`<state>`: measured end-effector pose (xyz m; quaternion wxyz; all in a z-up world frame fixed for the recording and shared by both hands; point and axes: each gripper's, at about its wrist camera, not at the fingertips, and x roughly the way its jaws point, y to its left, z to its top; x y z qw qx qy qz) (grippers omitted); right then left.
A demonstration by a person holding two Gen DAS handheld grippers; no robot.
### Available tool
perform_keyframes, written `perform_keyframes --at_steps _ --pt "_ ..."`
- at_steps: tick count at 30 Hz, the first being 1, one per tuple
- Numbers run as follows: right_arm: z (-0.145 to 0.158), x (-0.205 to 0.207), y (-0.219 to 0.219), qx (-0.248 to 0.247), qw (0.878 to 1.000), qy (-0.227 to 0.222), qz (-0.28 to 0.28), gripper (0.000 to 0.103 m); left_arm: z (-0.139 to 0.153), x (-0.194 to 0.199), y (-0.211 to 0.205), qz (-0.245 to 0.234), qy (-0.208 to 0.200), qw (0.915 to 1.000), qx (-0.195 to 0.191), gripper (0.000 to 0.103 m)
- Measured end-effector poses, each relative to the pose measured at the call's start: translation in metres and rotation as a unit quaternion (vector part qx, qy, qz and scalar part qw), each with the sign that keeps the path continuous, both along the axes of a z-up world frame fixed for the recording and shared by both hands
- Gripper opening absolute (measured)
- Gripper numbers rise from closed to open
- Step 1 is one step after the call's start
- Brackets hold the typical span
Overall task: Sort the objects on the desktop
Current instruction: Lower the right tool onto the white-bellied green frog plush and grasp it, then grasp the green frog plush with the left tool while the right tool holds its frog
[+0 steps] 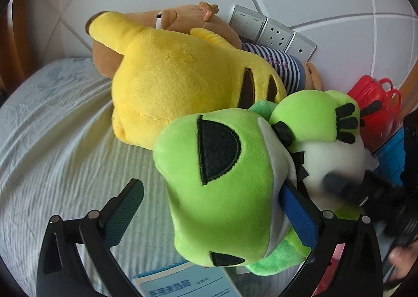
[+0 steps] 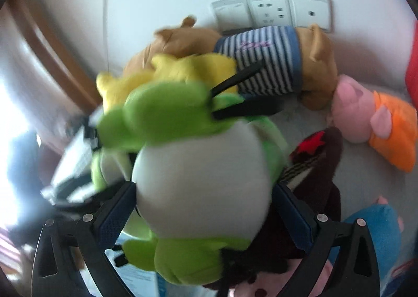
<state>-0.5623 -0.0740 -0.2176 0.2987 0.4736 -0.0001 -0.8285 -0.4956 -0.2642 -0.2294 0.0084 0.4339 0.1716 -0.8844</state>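
Observation:
A green frog plush (image 1: pixel 224 184) with black eyes and a white belly fills both views. My right gripper (image 2: pixel 203 208) is shut on the frog plush (image 2: pixel 201 182), its pads pressed on both sides of the white belly. My left gripper (image 1: pixel 211 192) is open: the left finger (image 1: pixel 125 208) stands free, and the right finger (image 1: pixel 297 213) lies against the frog's head. A yellow plush (image 1: pixel 177 80) and a brown bear in a striped shirt (image 1: pixel 277 62) lie behind it by the wall.
A wall socket panel (image 1: pixel 271 33) sits behind the toys. A red toy (image 1: pixel 376 109) and a blue block (image 1: pixel 392 156) are at the right. A pink pig plush in orange (image 2: pixel 371 122), a dark brown plush (image 2: pixel 318 166) and a blue plush (image 2: pixel 376 234) lie right. A leaflet (image 1: pixel 183 284) lies on the white bedsheet (image 1: pixel 52 140).

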Motion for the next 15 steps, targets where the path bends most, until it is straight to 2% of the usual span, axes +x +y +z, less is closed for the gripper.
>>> perform_keyframes --at_steps 2,3,4,5,6,7,9,15 --pt "-0.009 -0.004 0.005 -0.013 1.0 -0.013 -0.024 0.102 -0.005 -0.002 -0.001 0.003 -0.001 0.9998 0.018 0.103" --pt "-0.013 -0.008 0.01 -0.026 0.999 -0.026 -0.033 0.099 -0.007 -0.002 -0.002 0.005 -0.001 0.9996 0.026 0.103" --pt "-0.013 -0.008 0.012 -0.04 0.998 -0.03 -0.033 0.088 -0.007 -0.001 -0.001 0.003 0.003 0.9995 0.032 0.101" --pt "-0.011 -0.005 0.012 -0.049 0.998 -0.029 -0.029 0.083 -0.005 0.001 0.001 -0.004 0.011 0.9993 0.034 0.087" --pt "-0.006 -0.001 0.01 -0.041 0.999 -0.02 -0.027 0.08 -0.002 0.004 0.004 -0.01 0.017 0.9993 0.03 0.077" --pt "-0.001 0.002 0.007 -0.034 0.999 -0.011 -0.025 0.078 0.004 0.008 0.007 -0.014 0.021 0.9995 0.018 0.075" --pt "0.01 0.009 0.004 -0.026 0.999 0.003 -0.023 0.076 0.015 0.015 0.013 -0.016 0.028 0.9994 -0.006 0.066" --pt "0.049 0.039 0.01 -0.031 0.998 0.035 -0.03 0.075 0.049 0.043 0.022 -0.026 0.05 0.9981 -0.023 0.053"
